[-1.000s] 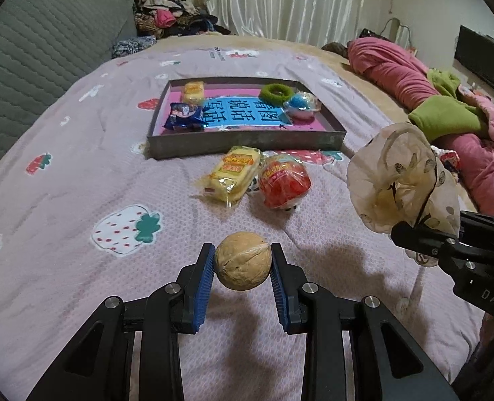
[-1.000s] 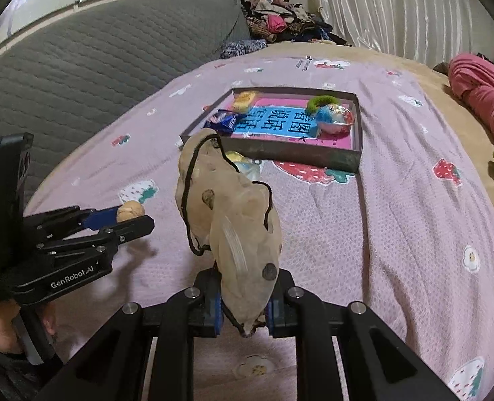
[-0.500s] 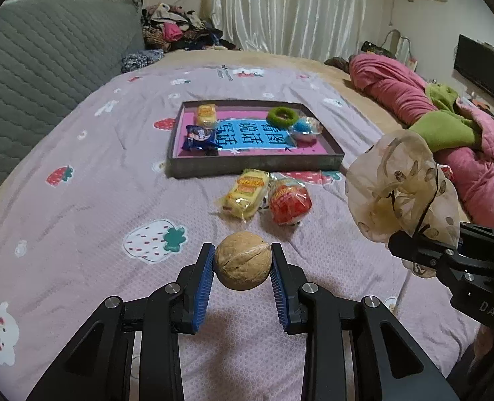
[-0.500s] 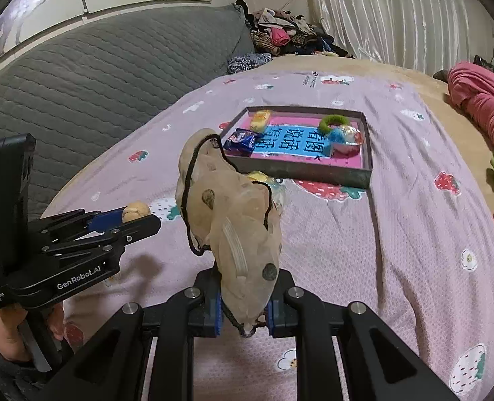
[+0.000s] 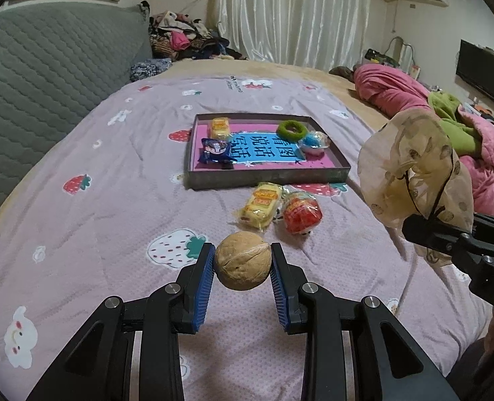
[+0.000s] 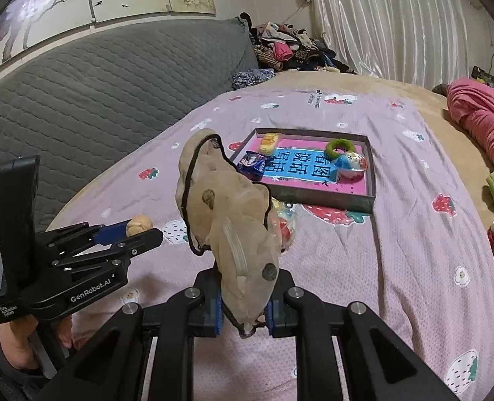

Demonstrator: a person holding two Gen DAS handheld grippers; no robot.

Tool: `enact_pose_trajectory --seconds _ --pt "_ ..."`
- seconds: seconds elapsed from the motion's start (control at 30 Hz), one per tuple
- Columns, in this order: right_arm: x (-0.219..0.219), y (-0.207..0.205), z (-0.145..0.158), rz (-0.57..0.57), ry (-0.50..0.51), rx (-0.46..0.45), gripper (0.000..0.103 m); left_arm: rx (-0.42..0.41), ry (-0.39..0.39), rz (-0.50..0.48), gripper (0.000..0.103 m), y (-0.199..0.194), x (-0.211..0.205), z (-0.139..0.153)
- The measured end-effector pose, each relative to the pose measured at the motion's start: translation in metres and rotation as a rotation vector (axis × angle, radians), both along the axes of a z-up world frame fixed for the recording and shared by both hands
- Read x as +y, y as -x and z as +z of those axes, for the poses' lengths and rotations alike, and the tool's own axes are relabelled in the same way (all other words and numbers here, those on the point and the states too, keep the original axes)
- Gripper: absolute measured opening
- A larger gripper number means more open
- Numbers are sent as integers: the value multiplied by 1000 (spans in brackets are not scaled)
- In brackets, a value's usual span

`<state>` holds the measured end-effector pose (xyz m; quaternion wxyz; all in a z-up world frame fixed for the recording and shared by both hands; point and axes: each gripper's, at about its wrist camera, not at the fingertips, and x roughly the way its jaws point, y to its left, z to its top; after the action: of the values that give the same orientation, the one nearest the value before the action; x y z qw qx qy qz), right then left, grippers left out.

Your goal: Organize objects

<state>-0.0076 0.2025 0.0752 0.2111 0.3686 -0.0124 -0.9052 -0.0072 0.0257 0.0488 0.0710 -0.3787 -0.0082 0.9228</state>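
Walnut (image 5: 242, 260) clamped in left gripper (image 5: 241, 267), pouch (image 6: 228, 220) in right gripper (image 6: 243, 310); tray (image 5: 267, 180) part-filled, two snacks (image 5: 280, 208) outside.

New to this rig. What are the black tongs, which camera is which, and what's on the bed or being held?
There is no robot here: a person holds a pair of handheld tongs in each hand, and each pair carries a fisheye camera looking along its fingers.

In the left wrist view, the left tongs are shut on a walnut. The right tongs, best seen in their own view, are shut on a beige mesh pouch with a black drawstring.

On the purple strawberry bedspread sits a shallow tray holding a yellow snack, a blue packet, a green ring and a wrapped ball. In front of the tray lie a yellow snack pack and a red wrapped ball.
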Motion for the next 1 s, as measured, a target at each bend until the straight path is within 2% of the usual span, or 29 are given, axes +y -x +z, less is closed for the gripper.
enact_pose_trajectory --seconds 0.5,1.0 --pt "-7 3 24 0 -5 46 18 25 8 13 33 5 -6 18" --pt "-2 26 37 -27 -11 54 18 35 -15 8 33 35 -8 30"
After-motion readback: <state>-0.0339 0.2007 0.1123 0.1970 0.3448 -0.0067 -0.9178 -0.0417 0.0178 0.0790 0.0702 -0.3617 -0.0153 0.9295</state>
